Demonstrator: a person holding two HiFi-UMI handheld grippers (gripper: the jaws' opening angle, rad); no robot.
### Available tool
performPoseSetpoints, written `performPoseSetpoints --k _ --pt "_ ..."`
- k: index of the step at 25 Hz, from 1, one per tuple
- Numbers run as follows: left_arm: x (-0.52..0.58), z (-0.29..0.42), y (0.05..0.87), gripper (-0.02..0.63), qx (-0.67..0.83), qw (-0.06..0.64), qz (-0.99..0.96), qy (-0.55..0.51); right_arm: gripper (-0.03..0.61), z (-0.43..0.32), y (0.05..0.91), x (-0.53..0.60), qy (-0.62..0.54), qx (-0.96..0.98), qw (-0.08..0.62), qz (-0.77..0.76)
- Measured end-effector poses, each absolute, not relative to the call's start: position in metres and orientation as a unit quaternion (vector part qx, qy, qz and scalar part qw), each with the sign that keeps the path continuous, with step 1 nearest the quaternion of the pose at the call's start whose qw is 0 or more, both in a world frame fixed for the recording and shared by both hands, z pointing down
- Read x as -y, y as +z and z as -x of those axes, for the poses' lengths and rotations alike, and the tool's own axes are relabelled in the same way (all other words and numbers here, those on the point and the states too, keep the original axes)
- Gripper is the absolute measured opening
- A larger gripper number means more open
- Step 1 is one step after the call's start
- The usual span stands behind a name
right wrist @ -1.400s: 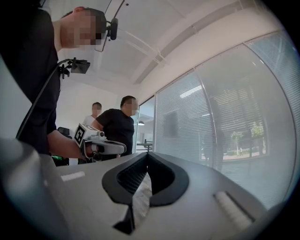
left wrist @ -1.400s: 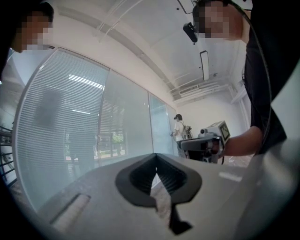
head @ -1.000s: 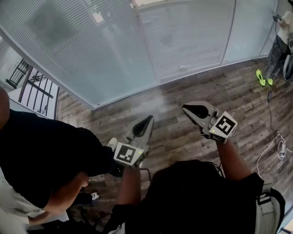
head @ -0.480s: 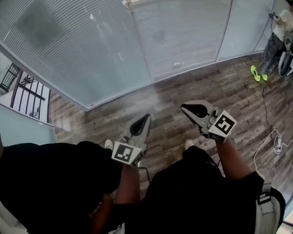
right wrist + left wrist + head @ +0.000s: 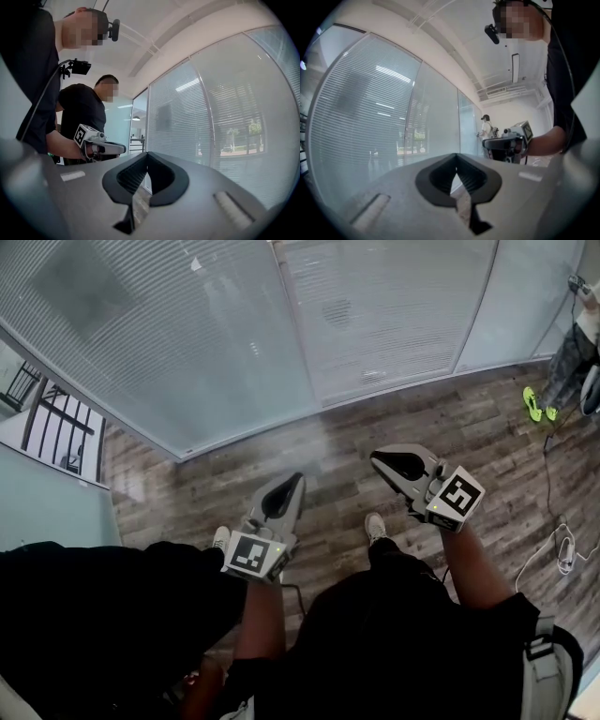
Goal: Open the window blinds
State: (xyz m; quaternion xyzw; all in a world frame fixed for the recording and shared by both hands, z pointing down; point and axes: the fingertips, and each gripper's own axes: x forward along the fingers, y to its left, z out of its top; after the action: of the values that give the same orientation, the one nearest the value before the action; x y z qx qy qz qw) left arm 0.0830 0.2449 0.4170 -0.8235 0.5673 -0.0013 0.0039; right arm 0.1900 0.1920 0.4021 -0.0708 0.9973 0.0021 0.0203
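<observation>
Two grey plastic grippers, the left gripper [image 5: 296,479] and the right gripper [image 5: 377,461], stay clenched on nothing. The person has stepped along the brown wood floor [image 5: 347,432] — but the white slatted window blinds [image 5: 187,334] ahead are still shut, well apart from both.

A black shirt [image 5: 394,643], grey left tongs [image 5: 296,479] and right tongs [image 5: 375,458].

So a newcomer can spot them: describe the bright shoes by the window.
Follow the glass wall of blinds to its right end, where a person stands on the wood floor. Their shoes are neon yellow-green; the other shoes in view are white.
</observation>
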Motion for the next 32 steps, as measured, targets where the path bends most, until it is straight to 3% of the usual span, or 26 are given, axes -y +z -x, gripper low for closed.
performPoseSetpoints --k 32 --pt "-0.044 -0.067 0.397 0.005 -0.635 0.022 0.772 -0.025 0.006 -0.167 0.39 0.029 0.001 -0.998 0.056 0.004"
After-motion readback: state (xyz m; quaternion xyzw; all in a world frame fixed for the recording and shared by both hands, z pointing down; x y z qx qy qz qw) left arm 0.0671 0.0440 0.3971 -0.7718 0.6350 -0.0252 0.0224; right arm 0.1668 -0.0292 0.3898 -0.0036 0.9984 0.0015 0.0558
